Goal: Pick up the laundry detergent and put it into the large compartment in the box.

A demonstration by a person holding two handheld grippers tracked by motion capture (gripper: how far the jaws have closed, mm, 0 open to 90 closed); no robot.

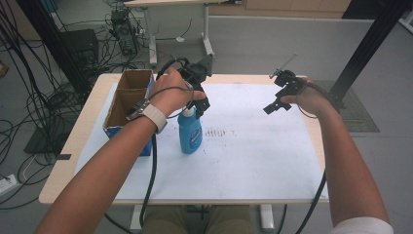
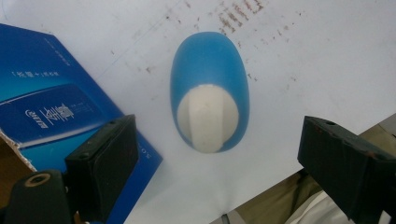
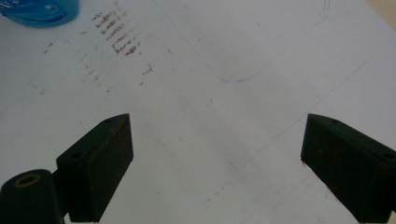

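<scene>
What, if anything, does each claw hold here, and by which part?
Nothing is held. The left claw stands open above the blue bottle's white cap, not touching it; the right claw is open over bare white paper.

My high view looks forward and down from above the near edge of the table (image 1: 63, 161), taking in both forearms, the whole white sheet (image 1: 253, 151) and the floor beyond at twelve o'clock. My left gripper view rides the left gripper (image 2: 217, 154) and faces almost straight down, close over the blue bottle (image 2: 210, 95), with the blue box (image 2: 51, 102) at nine o'clock. My right gripper view looks down along the right gripper (image 3: 217, 163) at the sheet from close range. All three views share the bottle and the brown smudges (image 3: 116, 35) on the sheet; in the right gripper view the bottle's edge sits at eleven o'clock.
</scene>
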